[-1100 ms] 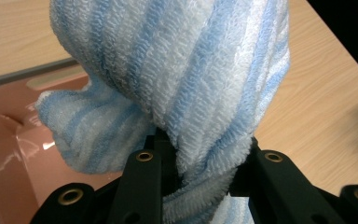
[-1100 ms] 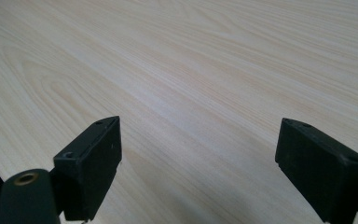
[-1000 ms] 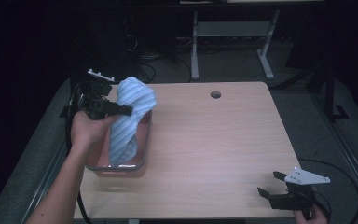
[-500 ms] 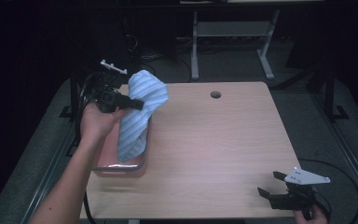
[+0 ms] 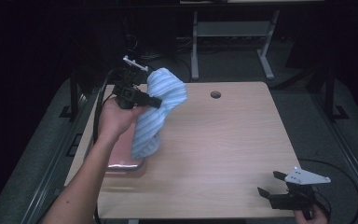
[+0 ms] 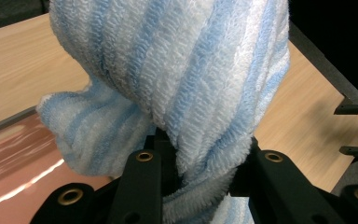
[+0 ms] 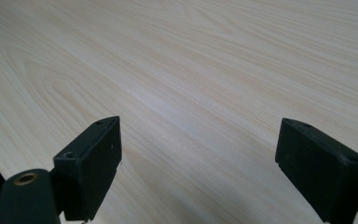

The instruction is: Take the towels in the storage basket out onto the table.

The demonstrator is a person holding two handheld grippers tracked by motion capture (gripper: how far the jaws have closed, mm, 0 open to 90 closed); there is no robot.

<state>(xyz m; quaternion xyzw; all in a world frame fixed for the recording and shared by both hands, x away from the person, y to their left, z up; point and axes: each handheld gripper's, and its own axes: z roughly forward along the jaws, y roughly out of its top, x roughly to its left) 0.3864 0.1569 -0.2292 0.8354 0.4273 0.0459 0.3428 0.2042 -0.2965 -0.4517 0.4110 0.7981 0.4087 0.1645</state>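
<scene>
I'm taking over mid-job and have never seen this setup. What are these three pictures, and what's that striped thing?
No robot arm here: a person holds a two-jaw gripper in each hand. The high view looks down on the wooden table from above the person's side. The other two pictures come from cameras riding on the grippers, looking along their black jaws. The left gripper is shut on a blue-and-white striped towel, lifted above a pinkish tray at the table's left edge. The right gripper rests open at the near right corner, with bare tabletop between its jaws.

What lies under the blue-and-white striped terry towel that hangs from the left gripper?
A shiny pink tray and the pale wooden table lie beneath the towel; the cloth covers part of the tray.
</scene>
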